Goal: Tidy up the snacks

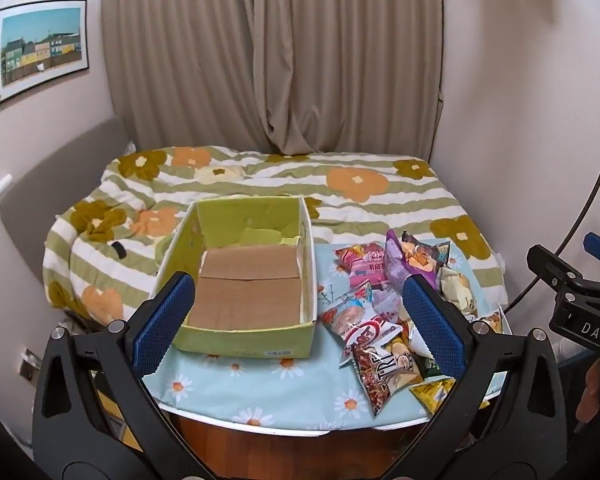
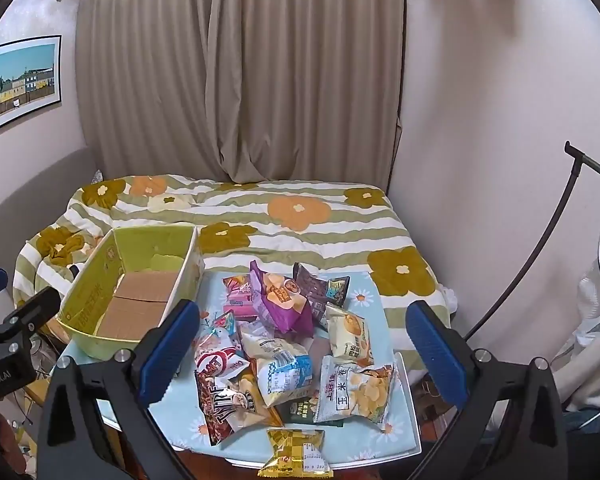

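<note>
Start of sorting, nothing picked yet: left gripper (image 1: 300,316) & right gripper (image 2: 302,348) both gape wide, empty; snack pile (image 2: 292,344) at box's (image 1: 244,340) 3 o'clock, so nxt = pinch one pkt.

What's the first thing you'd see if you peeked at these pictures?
A colourful heap of snack packets is piled on the right side of the daisy-print tablecloth. Right beside it, on the left, sits an open green cardboard box with nothing inside yet. Behind both lies a bed with a big flowery striped quilt and tall beige curtains.
</note>
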The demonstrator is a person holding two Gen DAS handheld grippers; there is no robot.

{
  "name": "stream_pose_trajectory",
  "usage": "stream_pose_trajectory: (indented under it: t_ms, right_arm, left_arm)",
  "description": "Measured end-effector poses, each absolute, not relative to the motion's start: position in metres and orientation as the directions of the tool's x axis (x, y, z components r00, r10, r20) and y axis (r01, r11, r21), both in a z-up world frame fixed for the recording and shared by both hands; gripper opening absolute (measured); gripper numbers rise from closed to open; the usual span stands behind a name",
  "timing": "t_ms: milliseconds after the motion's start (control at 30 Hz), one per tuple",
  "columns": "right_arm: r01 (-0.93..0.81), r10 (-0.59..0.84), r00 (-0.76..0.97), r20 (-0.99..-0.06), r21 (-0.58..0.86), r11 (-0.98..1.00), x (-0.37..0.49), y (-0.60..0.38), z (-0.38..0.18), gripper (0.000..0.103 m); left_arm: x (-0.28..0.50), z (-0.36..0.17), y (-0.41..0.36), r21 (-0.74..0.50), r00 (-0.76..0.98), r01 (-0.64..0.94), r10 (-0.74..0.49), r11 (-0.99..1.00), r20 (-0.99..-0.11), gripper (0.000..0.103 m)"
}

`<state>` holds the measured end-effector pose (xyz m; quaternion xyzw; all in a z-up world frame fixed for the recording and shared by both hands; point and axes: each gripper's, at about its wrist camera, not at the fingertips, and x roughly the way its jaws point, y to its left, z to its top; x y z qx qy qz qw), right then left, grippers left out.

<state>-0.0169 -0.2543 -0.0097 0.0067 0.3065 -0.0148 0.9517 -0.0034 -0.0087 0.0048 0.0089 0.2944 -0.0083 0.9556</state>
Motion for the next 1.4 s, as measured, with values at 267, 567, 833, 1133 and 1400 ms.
stream_pose_trajectory:
  t_ms: [267,567,833,1133,1400]
  right_arm:
    - [0.041,-0.031,0.806,-0.590,0.003,0.999,-0.015,-0.255,-0.013,0.103]
    - [0.040,-0.030,0.802,-0.597,0.004,0.999,-0.014,-0.256,-0.018,0.103]
    - [0.041,-0.030,0.800,-0.600,0.004,0.999,-0.016,-0.255,-0.020,0.103]
    - [0.041,-0.034,0.797,-0.604,-0.003,0.999,-0.021,-0.251,-0.024,0.103]
    - [0.040,-0.032,0.794,-0.607,-0.001,0.999,-0.019,-0.252,-0.023,0.103]
  left_arm:
    - [-0.003,0.005,-0.010,0.014,0.826,0.024,-0.012,1.000,-0.564,0.102]
    - [-0.002,0.004,-0.010,0.015,0.824,0.025,-0.012,1.000,-0.566,0.102]
    - [-0.002,0.003,-0.011,0.016,0.823,0.024,-0.010,1.000,-0.567,0.102]
    - [-0.001,0.000,-0.012,0.016,0.822,0.024,-0.011,1.000,-0.569,0.102]
    - [0.000,-0.003,-0.014,0.016,0.821,0.023,-0.010,1.000,-0.571,0.102]
